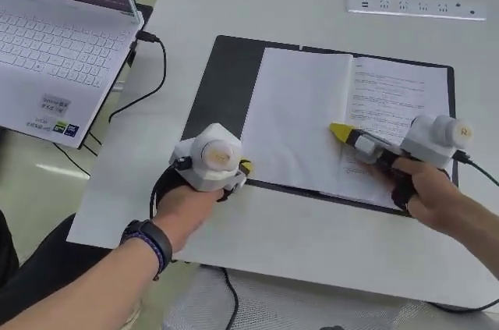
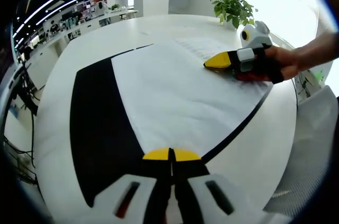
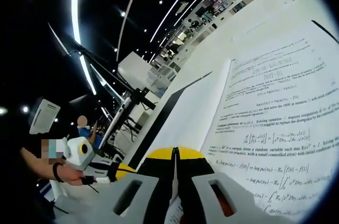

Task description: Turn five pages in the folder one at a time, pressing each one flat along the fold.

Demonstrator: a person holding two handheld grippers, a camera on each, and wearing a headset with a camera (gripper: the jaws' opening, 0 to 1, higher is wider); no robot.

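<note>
Partway through: pressing the fold of the black folder (image 1: 224,80) with the closed right gripper (image 1: 337,129), steadying the turned blank page (image 1: 296,111) with the closed left gripper (image 1: 245,166), remaining turns impossible to count

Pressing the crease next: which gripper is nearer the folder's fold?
Right. The right gripper has its tip at the fold; the left gripper sits at the near outer corner of the blank page.

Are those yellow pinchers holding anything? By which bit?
Nothing is held. Both are shut, tips bare: the right hand-held gripper lies on the printed page near the fold, the left hand-held gripper by the lower edge of the blank page.
</note>
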